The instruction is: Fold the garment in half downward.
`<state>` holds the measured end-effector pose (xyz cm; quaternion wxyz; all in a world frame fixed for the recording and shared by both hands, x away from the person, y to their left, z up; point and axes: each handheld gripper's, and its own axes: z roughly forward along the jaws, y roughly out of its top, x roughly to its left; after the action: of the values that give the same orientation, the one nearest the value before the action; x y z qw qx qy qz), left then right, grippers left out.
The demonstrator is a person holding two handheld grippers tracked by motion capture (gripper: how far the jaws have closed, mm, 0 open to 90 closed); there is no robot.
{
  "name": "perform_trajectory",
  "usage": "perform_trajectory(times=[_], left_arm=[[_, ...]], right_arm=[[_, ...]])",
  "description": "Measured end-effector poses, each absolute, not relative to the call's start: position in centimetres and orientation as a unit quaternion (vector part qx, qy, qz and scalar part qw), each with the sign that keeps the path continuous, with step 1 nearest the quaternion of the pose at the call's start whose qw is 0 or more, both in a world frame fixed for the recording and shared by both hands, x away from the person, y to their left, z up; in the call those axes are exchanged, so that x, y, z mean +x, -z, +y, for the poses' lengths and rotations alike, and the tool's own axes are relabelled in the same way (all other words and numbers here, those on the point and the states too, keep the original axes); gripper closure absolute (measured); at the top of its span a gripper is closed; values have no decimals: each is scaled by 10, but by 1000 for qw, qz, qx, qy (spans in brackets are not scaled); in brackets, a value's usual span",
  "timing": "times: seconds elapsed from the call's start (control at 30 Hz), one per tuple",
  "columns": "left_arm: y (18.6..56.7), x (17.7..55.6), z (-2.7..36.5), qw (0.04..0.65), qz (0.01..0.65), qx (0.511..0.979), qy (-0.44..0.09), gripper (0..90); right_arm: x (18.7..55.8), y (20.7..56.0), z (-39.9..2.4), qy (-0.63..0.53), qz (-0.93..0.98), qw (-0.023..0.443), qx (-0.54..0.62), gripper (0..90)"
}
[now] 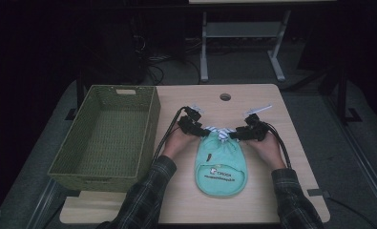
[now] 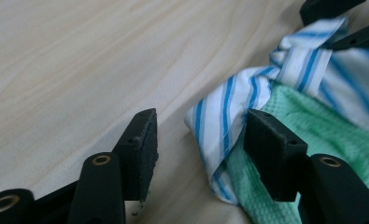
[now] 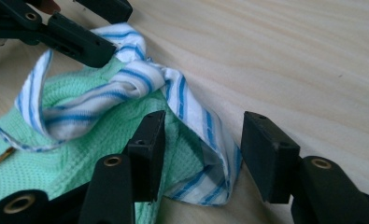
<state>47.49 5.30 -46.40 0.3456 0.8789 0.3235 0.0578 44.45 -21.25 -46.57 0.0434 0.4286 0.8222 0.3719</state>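
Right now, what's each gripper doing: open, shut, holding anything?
Left gripper: open, striped tie between its jaws, not pinched.
Right gripper: open, the tie's other end between its jaws, not pinched.

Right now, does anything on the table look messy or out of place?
Only the green bib's striped ties: they lie bunched and twisted at its top edge. The basket sits square beside it.

The left hand-held gripper (image 2: 198, 144) stood with its 2 black jaws apart above the pale worktop (image 2: 79, 60). A blue-striped white strap (image 2: 219, 121) lay between them, joined to green cloth (image 2: 322, 126).
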Motion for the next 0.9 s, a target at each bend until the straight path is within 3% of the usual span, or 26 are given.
perform_trajectory(times=[0.2,0.3,0.6,0.9], left_arm=[[464,473,51,334,306,888,-82,508],[464,471,50,331,295,891,-93,553],[465,466,50,340,287,892,-77,830],[462,461,52,337,294,891,-75,863]], right_arm=[[442,468,-211,-361,833,58,414,580],[437,470,-209,-357,844,90,392,644],[431,472,-210,-371,837,86,393,791],[434,472,-211,-374,834,66,400,833]])
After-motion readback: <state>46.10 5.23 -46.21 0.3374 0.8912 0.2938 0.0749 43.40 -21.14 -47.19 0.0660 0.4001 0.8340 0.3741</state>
